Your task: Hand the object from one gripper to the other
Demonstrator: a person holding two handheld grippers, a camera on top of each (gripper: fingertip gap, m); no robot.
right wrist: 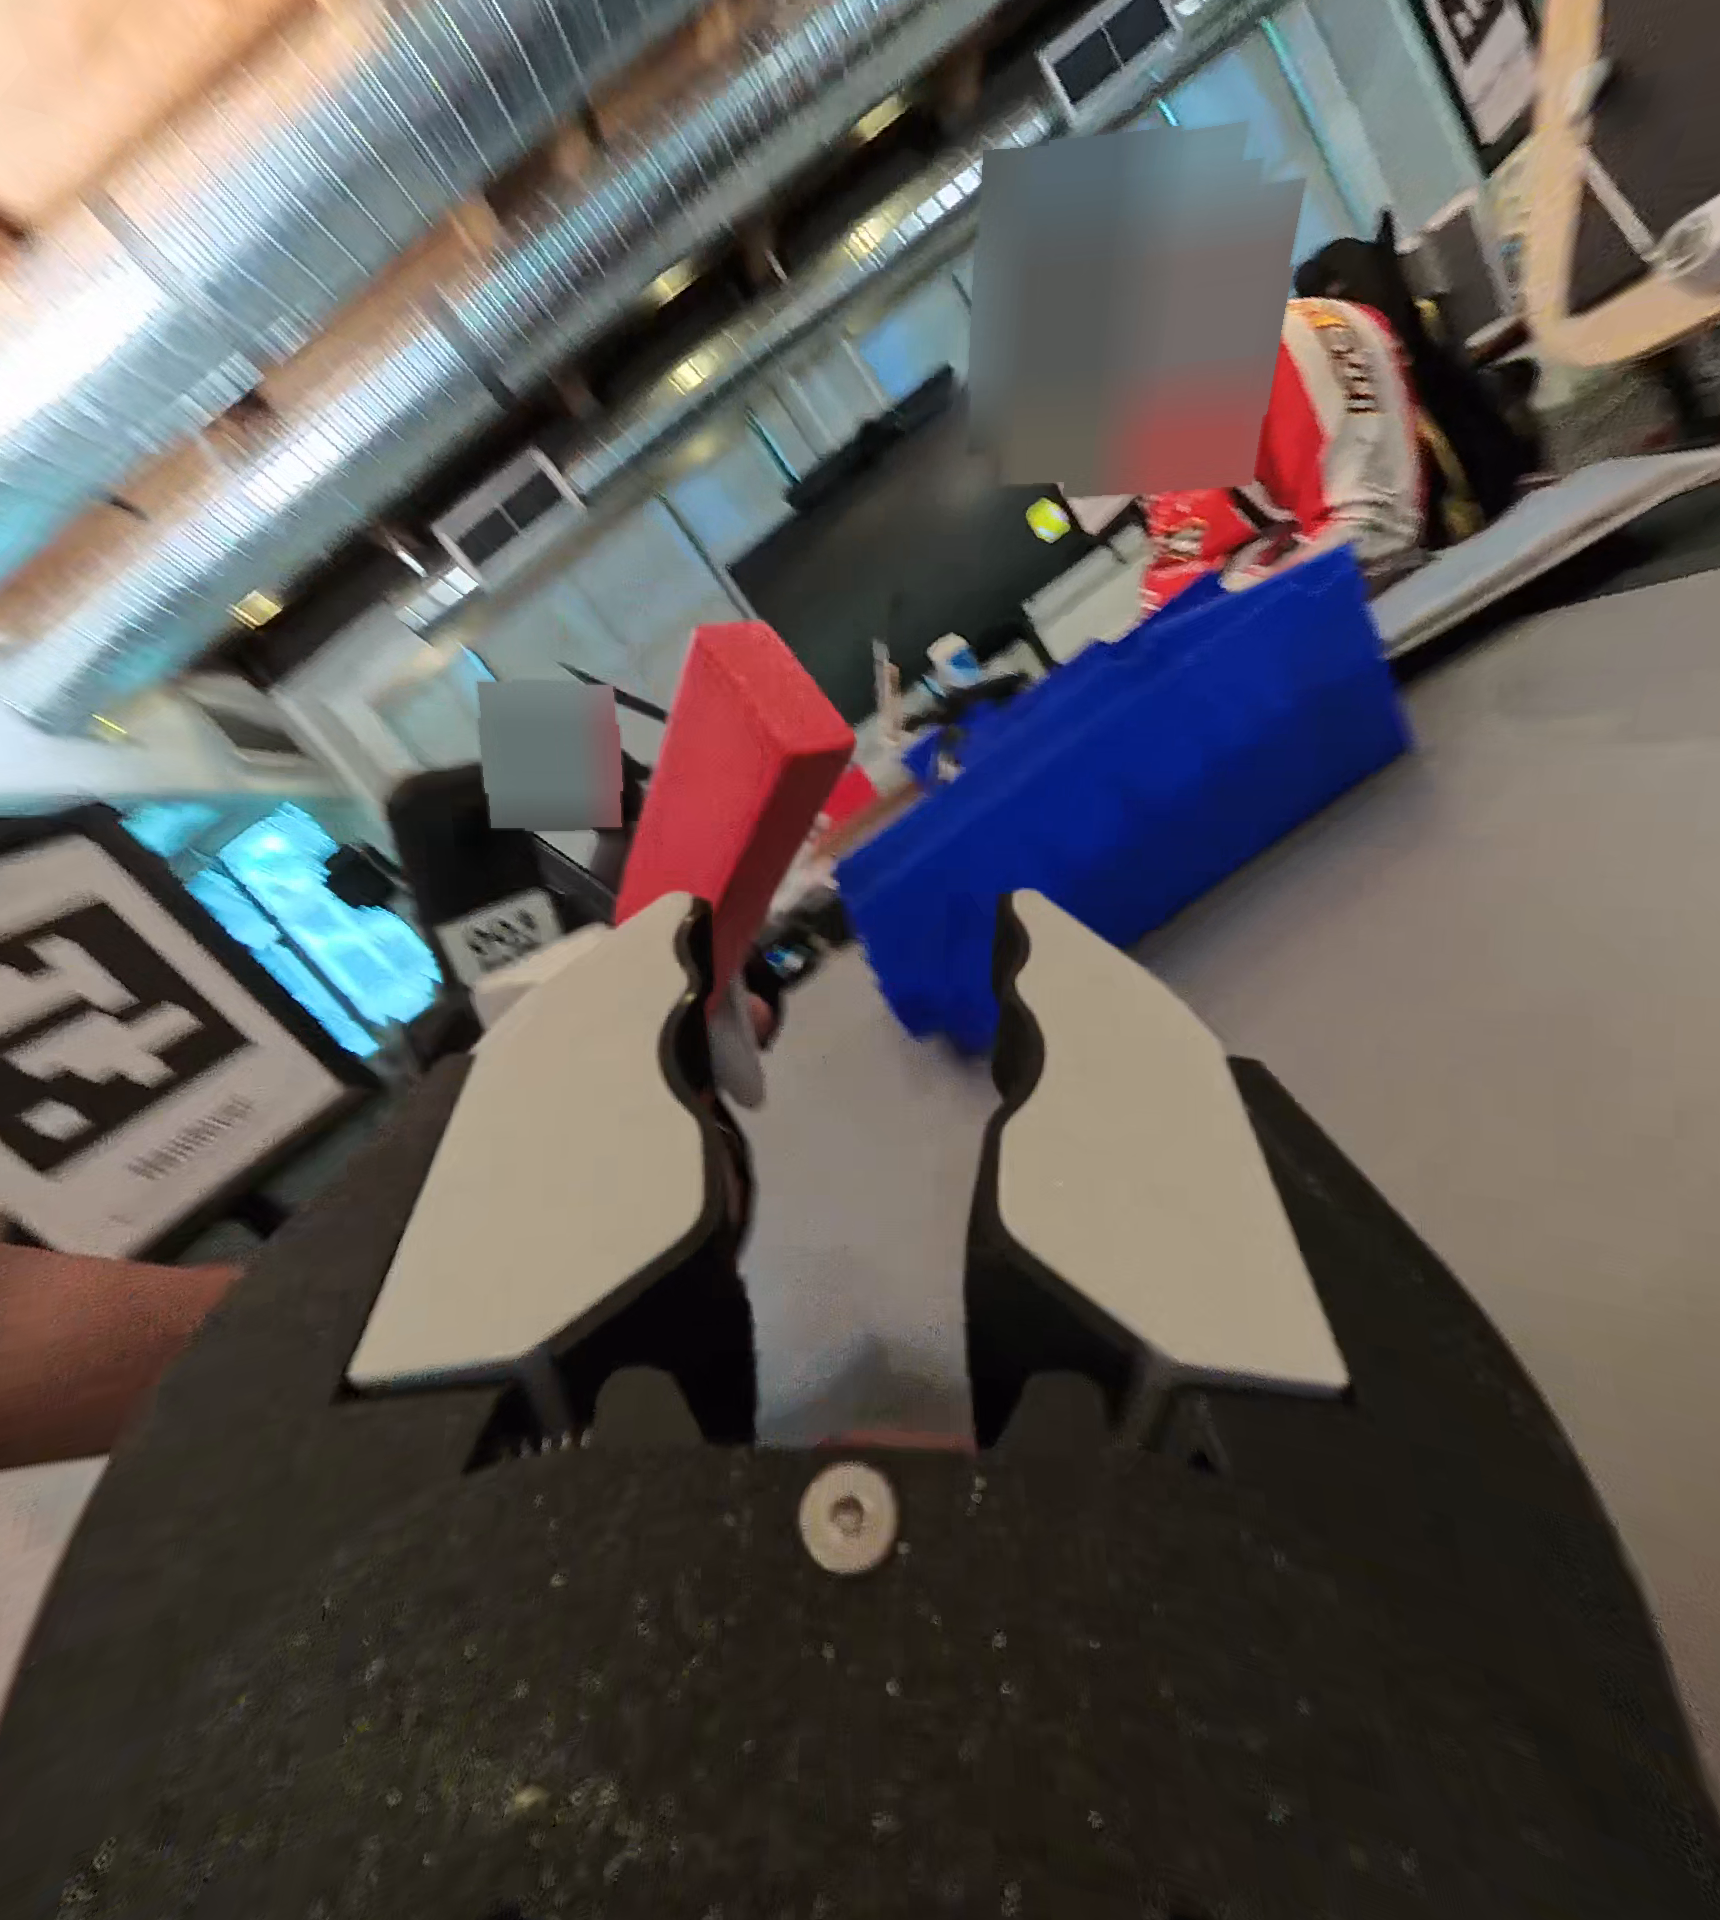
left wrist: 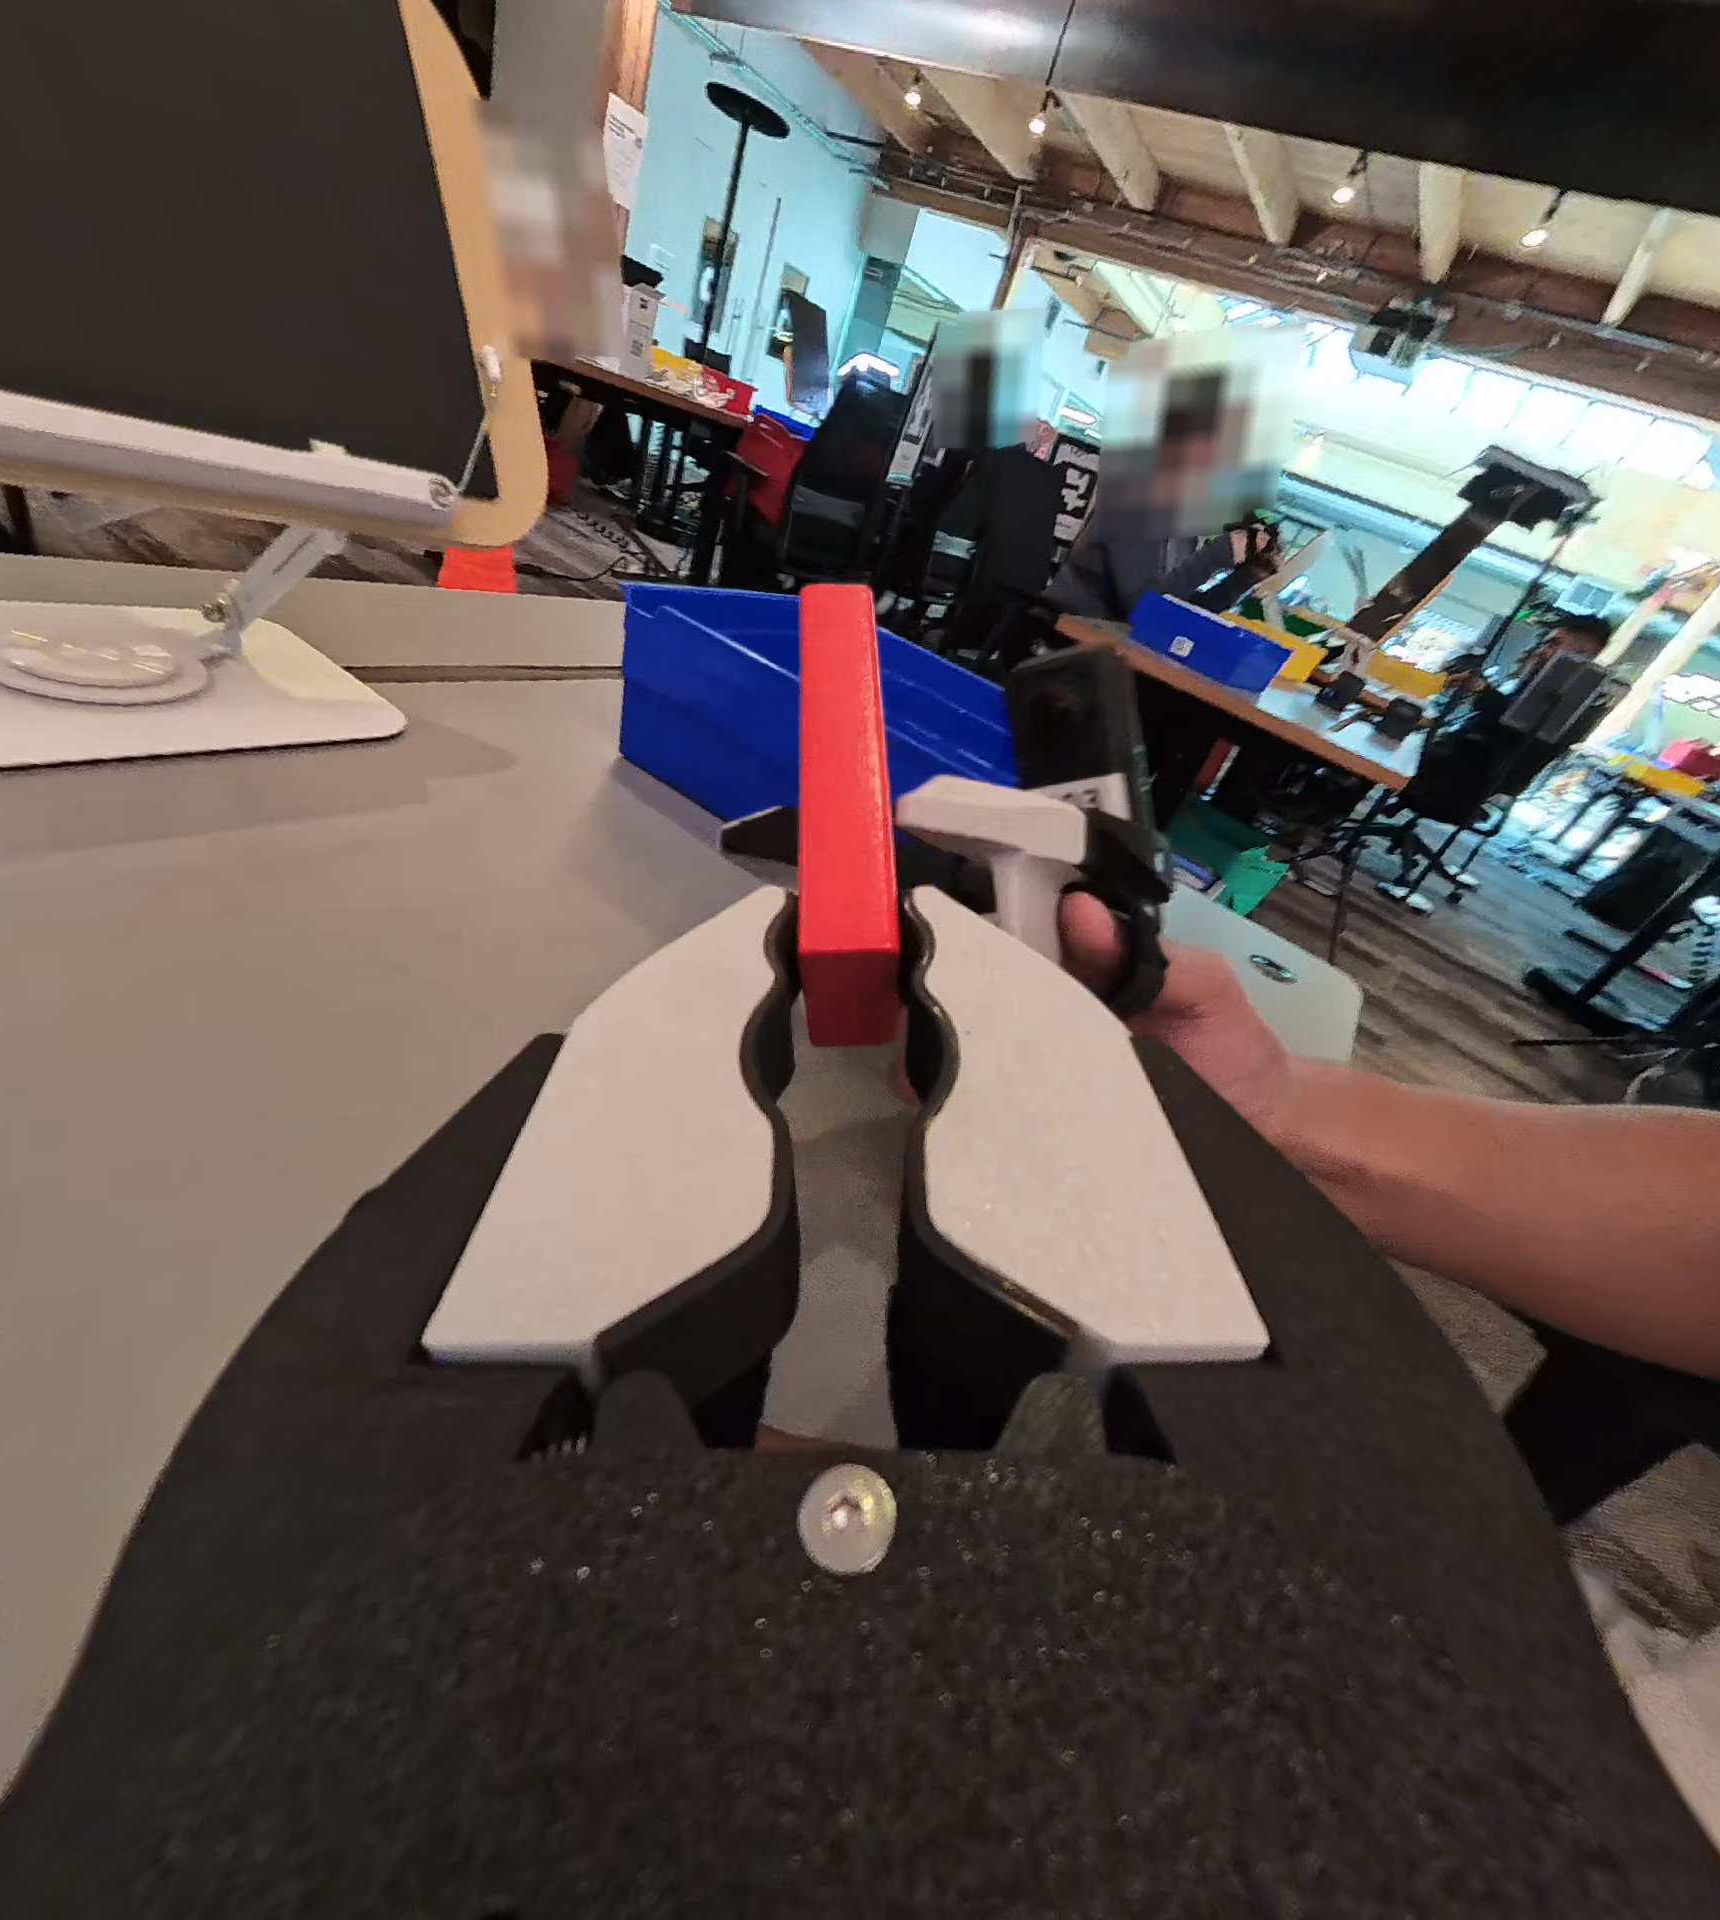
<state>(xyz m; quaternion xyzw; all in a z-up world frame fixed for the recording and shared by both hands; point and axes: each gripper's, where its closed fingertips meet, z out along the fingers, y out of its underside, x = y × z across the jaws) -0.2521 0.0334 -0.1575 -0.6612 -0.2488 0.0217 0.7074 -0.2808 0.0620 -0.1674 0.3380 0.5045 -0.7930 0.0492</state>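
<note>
Red block point(left wrist: 843, 790), long plain rectangular bar with smooth matte faces and square ends, long axis running up and away from the left gripper point(left wrist: 848, 935), lower end clamped between its fingertips, held in the air above the grey table point(left wrist: 212, 987). Right gripper point(right wrist: 851, 940) spread wide, left finger point(right wrist: 674, 935) just beside the block's lower part, contact unclear in the motion blur, right finger well clear. Blue bin point(left wrist: 721, 686) behind on the table, white stand point(left wrist: 160, 717) far left.
</note>
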